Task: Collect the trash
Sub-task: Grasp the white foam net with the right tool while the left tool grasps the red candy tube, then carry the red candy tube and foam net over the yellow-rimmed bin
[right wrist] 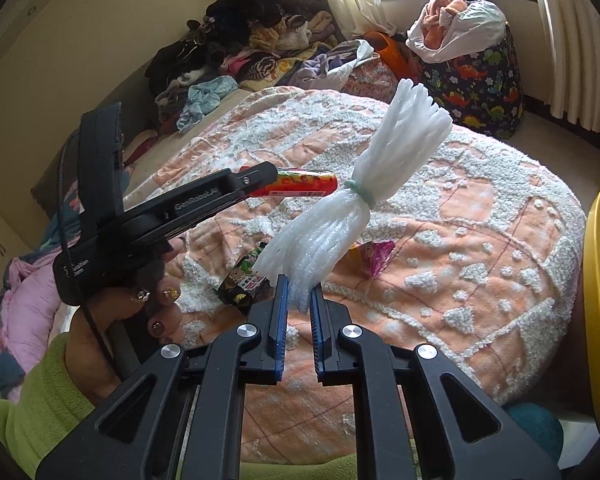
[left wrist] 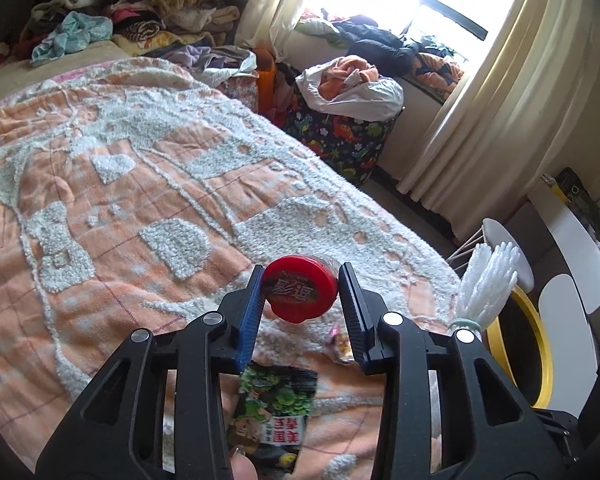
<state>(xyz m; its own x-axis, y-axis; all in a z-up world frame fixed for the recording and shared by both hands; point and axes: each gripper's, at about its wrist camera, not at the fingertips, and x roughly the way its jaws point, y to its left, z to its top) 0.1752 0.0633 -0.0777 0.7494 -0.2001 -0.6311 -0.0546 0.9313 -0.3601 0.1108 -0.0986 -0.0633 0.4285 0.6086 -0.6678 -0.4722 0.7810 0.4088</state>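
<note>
While your left gripper [left wrist: 302, 292] hangs above the bed [left wrist: 120, 184], its jaws sit close on either side of a small bottle [left wrist: 300, 294] with a red cap printed in dark lettering; from the right wrist view the same bottle [right wrist: 306, 184] shows a red, yellow and green label and lies level, off the bedspread, so the jaws appear to have it clamped. Your right gripper [right wrist: 299, 294] has its jaws narrowed on the lower end of a white foam net bundle [right wrist: 356, 200], tied at the waist with a pale green band and fanning out at both ends, tilted up to the right. Below, on the orange-and-white bedspread, lie a dark green snack wrapper [left wrist: 274, 412] and a pink-yellow wrapper [right wrist: 374, 256]. A yellow-rimmed bin [left wrist: 534, 344] stands beside the bed.
</note>
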